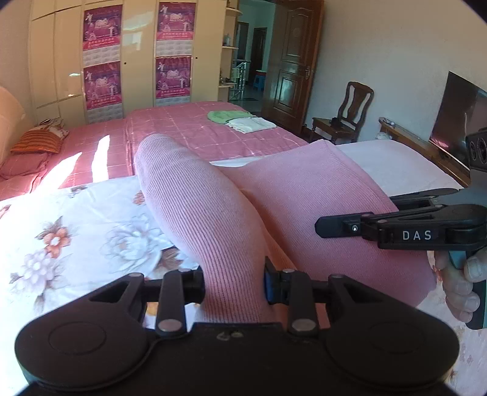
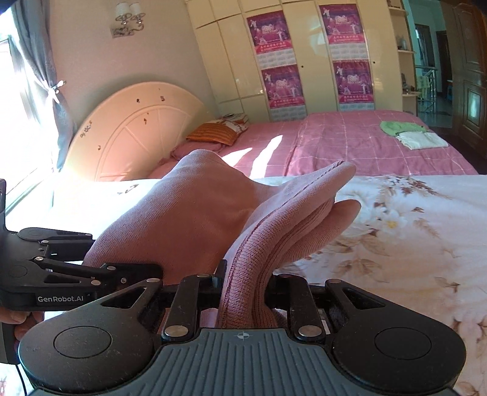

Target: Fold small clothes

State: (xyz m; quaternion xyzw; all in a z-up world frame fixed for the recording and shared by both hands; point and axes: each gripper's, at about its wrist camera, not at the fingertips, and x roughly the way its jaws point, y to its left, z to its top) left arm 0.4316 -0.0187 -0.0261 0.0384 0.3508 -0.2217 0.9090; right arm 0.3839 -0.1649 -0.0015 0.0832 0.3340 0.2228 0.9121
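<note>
While both grippers, left gripper (image 1: pixel 234 284) and right gripper (image 2: pixel 245 289), clamp the pink knit garment (image 1: pixel 243 210) above the near floral sheet (image 1: pixel 76 231), keep edges level, lower evenly; folded clothes (image 1: pixel 240 120) lie far.

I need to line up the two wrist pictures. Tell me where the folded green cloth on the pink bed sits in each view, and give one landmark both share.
Left wrist view: the green cloth lies upper centre, on the pink bed, touching a white folded cloth.
Right wrist view: the green cloth lies upper right, on the same bed.
Shared landmark: the purple posters on the wardrobe doors.
</note>
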